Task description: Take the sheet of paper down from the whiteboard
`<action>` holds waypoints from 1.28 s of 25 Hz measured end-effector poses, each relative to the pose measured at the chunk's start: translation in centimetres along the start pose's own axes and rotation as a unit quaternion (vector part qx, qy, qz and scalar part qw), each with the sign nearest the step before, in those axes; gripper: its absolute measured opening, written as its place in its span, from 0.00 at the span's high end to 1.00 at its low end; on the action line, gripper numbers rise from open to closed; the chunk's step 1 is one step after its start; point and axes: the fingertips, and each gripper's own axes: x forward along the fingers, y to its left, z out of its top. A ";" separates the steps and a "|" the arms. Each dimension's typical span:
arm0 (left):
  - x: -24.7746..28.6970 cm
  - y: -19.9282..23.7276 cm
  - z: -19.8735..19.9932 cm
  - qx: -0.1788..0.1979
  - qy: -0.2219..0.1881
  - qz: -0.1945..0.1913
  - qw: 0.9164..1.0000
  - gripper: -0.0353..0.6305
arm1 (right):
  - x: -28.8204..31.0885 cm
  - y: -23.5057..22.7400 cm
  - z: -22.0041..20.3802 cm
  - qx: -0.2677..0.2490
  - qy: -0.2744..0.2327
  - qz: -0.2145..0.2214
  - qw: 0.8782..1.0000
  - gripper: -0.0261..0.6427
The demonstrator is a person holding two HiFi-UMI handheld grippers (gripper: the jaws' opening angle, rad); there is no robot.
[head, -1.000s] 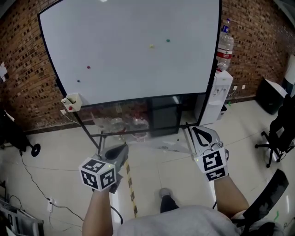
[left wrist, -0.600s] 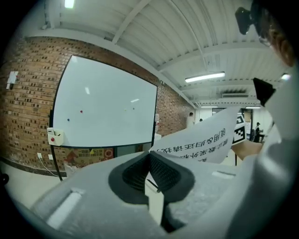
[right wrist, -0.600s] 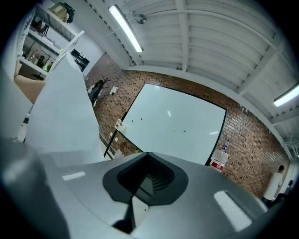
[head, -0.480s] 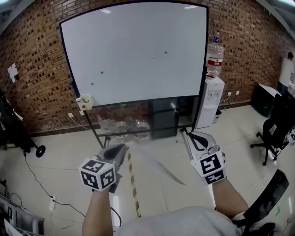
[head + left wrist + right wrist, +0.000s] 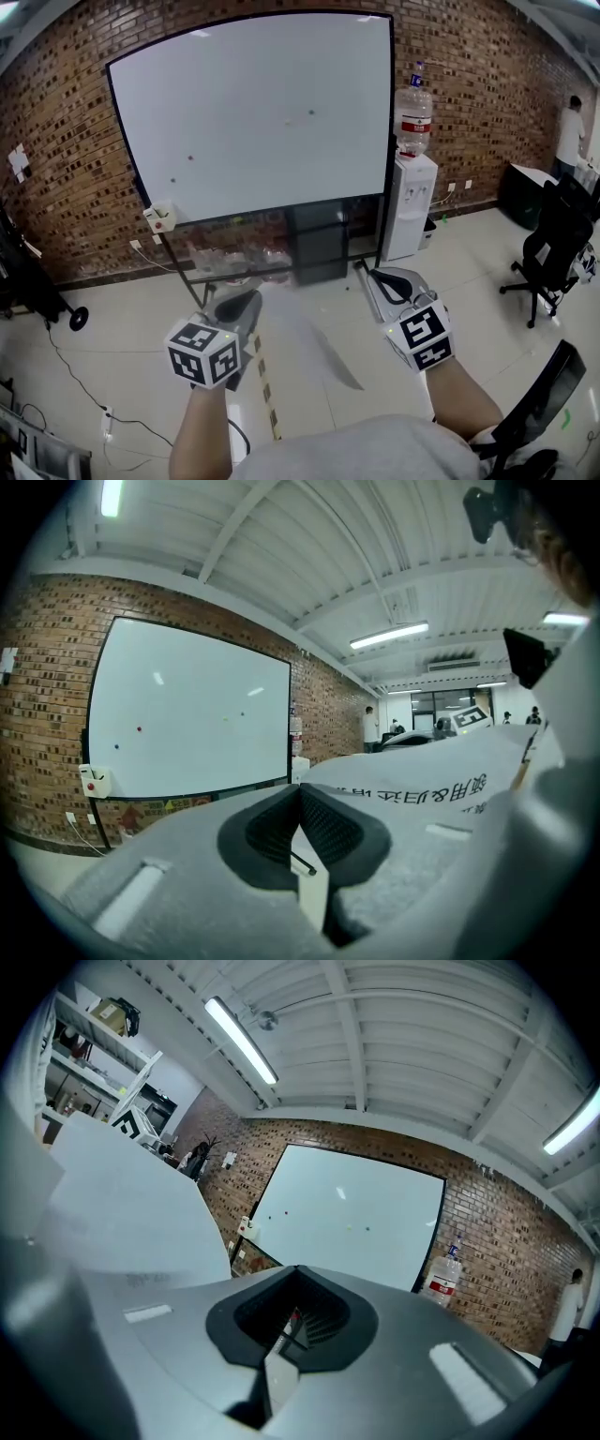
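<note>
The whiteboard (image 5: 253, 112) stands on its frame against the brick wall, bare except for a few small magnets (image 5: 311, 112). The sheet of paper (image 5: 305, 328) is off the board and hangs between my two grippers above the floor. My left gripper (image 5: 246, 302) is shut on the paper's left edge. My right gripper (image 5: 370, 278) is shut on its right edge. In the left gripper view the sheet (image 5: 441, 789) shows printed characters beside the closed left gripper (image 5: 300, 789). In the right gripper view the paper (image 5: 122, 1213) curves off left of the closed right gripper (image 5: 292, 1309).
A water dispenser (image 5: 411, 206) with a bottle (image 5: 413, 112) stands right of the board. A small box (image 5: 159, 217) hangs at the board's lower left corner. An office chair (image 5: 548, 253) and a person (image 5: 569, 131) are at the far right. Cables (image 5: 75, 375) lie on the floor at left.
Both grippers have drawn back from the whiteboard with the paper held between them, so the board now looks smaller and farther off. The jaws stayed shut.
</note>
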 end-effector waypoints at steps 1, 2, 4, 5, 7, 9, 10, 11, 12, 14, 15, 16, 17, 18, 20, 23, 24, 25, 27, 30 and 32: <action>0.1 -0.4 0.1 0.001 0.000 -0.002 1.000 0.94 | -0.3 -0.2 -0.1 0.001 0.000 0.000 1.000 0.96; 0.2 -0.8 0.2 0.002 0.000 -0.003 1.000 0.94 | -0.5 -0.4 -0.1 0.001 -0.001 -0.001 1.000 0.96; 0.1 -1.2 0.4 0.006 0.000 -0.002 1.000 0.94 | -0.9 -0.5 -0.1 0.000 -0.002 -0.002 1.000 0.96; -0.1 -1.3 0.5 0.007 -0.001 -0.002 1.000 0.94 | -1.1 -0.3 0.0 -0.001 -0.003 -0.002 1.000 0.96; -0.6 -1.6 0.5 0.008 -0.003 -0.003 1.000 0.94 | -1.5 0.2 0.2 -0.002 -0.005 -0.001 1.000 0.96; -1.0 -2.0 0.5 0.009 -0.005 -0.005 1.000 0.94 | -1.9 0.5 0.4 -0.003 -0.005 -0.002 1.000 0.96; -1.1 -2.1 0.5 0.010 -0.005 -0.005 1.000 0.94 | -2.0 0.6 0.4 -0.003 -0.005 -0.001 1.000 0.96; -1.1 -2.3 0.6 0.010 -0.006 -0.005 1.000 0.94 | -2.1 0.5 0.4 -0.004 -0.005 -0.001 1.000 0.96; -1.1 -2.4 0.7 0.010 -0.006 -0.006 1.000 0.94 | -2.1 0.5 0.4 -0.005 -0.004 -0.001 1.000 0.96; -1.0 -2.7 0.8 0.010 -0.005 -0.008 1.000 0.94 | -2.3 0.3 0.2 -0.005 -0.001 0.002 1.000 0.96; -1.0 -2.8 0.9 0.011 -0.005 -0.008 1.000 0.94 | -2.4 0.3 0.1 -0.005 0.000 0.002 1.000 0.96; -1.1 -2.8 0.9 0.013 -0.005 -0.008 1.000 0.94 | -2.4 0.3 0.1 -0.005 -0.001 0.003 1.000 0.96; -1.2 -2.8 0.9 0.013 -0.005 -0.007 1.000 0.94 | -2.5 0.3 0.2 -0.005 -0.001 0.003 1.000 0.96; -1.3 -2.8 0.9 0.014 -0.005 -0.007 1.000 0.94 | -2.5 0.5 0.2 -0.005 -0.001 0.003 1.000 0.96; -1.4 -2.8 0.9 0.014 -0.006 -0.008 1.000 0.94 | -2.5 0.7 0.5 -0.005 -0.003 0.004 1.000 0.96; -1.4 -3.0 0.9 0.014 -0.006 -0.010 1.000 0.94 | -2.7 0.7 1.2 -0.010 -0.010 0.002 1.000 0.96; -1.3 -3.1 0.9 0.015 -0.007 -0.011 1.000 0.94 | -2.8 0.7 1.1 -0.011 -0.009 0.002 1.000 0.96; -1.3 -3.2 0.9 0.016 -0.006 -0.012 1.000 0.94 | -2.8 0.7 0.9 -0.011 -0.006 0.003 1.000 0.96; -1.3 -3.3 0.9 0.018 -0.006 -0.013 1.000 0.94 | -2.9 0.7 0.6 -0.010 -0.002 0.004 1.000 0.96; -1.4 -3.4 0.9 0.021 -0.007 -0.012 1.000 0.94 | -3.1 0.8 0.7 -0.012 -0.002 0.004 1.000 0.96; -1.4 -3.6 1.0 0.023 -0.008 -0.010 1.000 0.94 | -3.2 0.8 0.7 -0.013 -0.005 0.005 1.000 0.96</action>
